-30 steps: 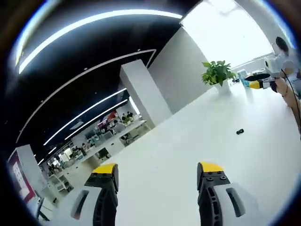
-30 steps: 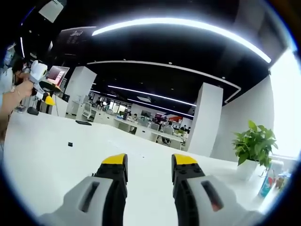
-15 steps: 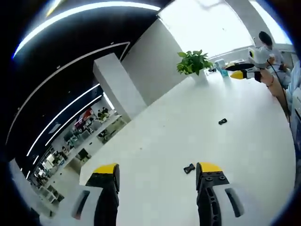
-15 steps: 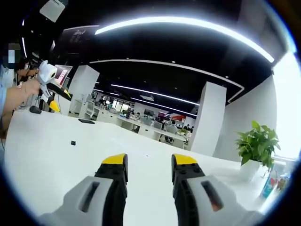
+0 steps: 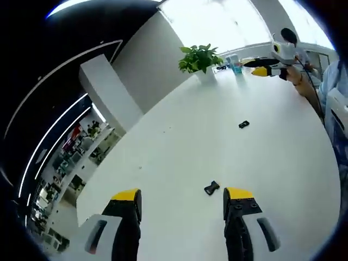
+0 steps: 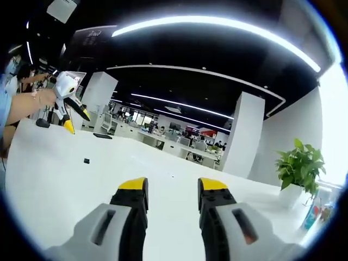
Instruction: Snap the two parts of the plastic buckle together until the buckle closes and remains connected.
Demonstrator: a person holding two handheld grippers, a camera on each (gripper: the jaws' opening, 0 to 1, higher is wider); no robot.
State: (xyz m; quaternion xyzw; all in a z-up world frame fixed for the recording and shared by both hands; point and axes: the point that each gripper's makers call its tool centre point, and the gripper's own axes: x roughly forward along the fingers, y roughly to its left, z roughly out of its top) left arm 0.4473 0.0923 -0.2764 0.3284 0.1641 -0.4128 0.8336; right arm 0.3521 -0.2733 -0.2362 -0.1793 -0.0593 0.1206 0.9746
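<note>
Left gripper view: left gripper (image 5: 182, 197) jaws apart, 1 buckle part (image 5: 211, 188) just inside its right jaw; right gripper (image 6: 172, 186) jaws apart, holding nothing.

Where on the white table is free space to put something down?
The table is mostly bare: between the near buckle part and far buckle part, and left of both. The far end is crowded, by the plant and bottles.

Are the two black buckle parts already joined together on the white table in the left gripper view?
No, the near buckle part lies by the left gripper, and the far buckle part lies apart on the table.
</note>
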